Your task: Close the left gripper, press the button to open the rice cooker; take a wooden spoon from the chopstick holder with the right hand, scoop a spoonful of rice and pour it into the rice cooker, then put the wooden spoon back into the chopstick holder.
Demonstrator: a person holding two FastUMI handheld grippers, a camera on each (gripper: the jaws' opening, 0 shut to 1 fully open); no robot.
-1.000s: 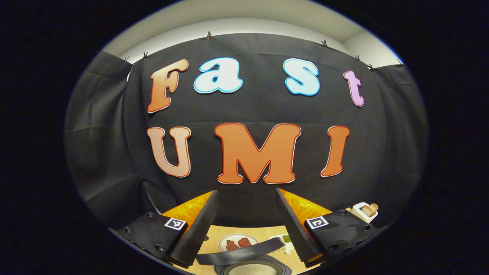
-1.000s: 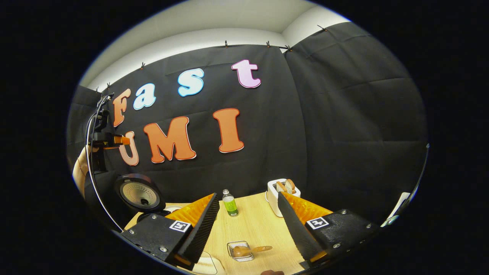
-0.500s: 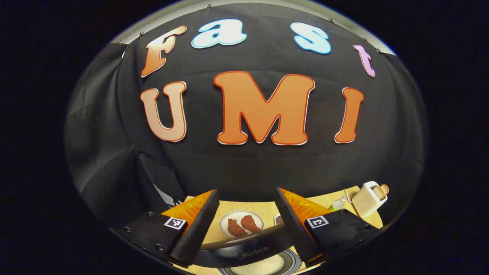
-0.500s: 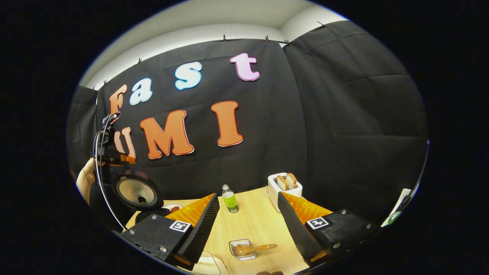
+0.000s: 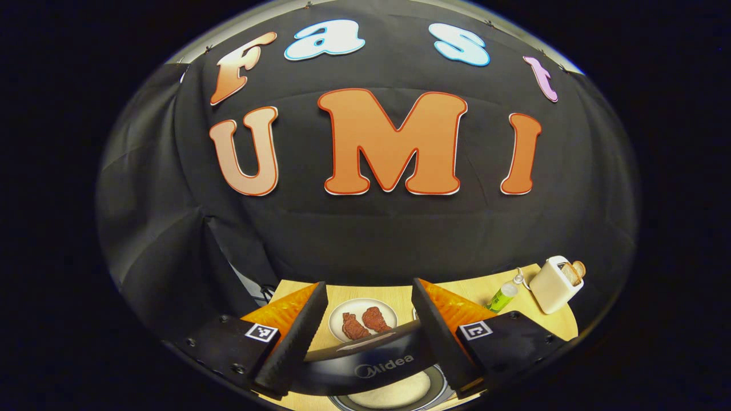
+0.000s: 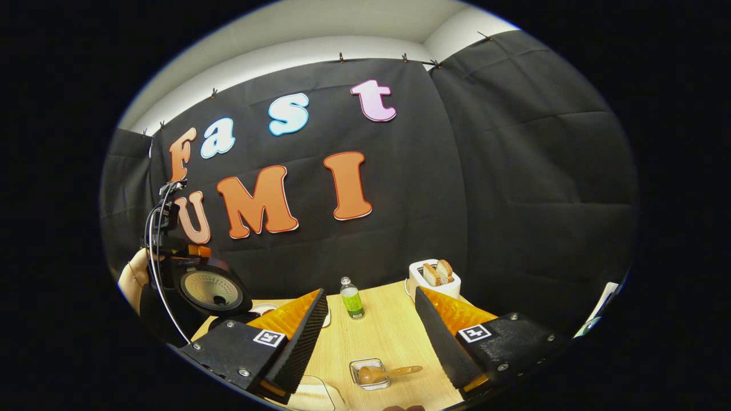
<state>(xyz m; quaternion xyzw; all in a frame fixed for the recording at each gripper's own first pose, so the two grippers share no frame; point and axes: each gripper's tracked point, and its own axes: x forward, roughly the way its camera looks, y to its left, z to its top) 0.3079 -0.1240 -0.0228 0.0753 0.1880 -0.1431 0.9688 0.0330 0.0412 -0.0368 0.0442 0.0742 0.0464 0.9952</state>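
The black rice cooker lid (image 5: 365, 357) stands raised between the fingers of my open left gripper (image 5: 368, 284), without either finger pressing on it. The cooker's pot (image 5: 394, 395) shows pale contents just below. In the right gripper view the open cooker (image 6: 212, 290) sits at the table's far left, with the left gripper (image 6: 181, 250) and a hand (image 6: 134, 274) right above the lid. My right gripper (image 6: 370, 291) is open and holds nothing. A wooden spoon (image 6: 394, 372) lies with its bowl in a small clear dish (image 6: 365, 381) on the table below it.
A white plate (image 5: 362, 304) with two brown pieces of food lies behind the cooker. A green bottle (image 6: 352, 299) and a white toaster (image 6: 434, 277) with bread stand at the back of the wooden table (image 6: 388, 337). A white object (image 6: 311, 397) shows at the near edge.
The left gripper has come down toward the cooker, so more of the lid and pot shows between its fingers. The right gripper has shifted only slightly; the spoon and dish stay put.
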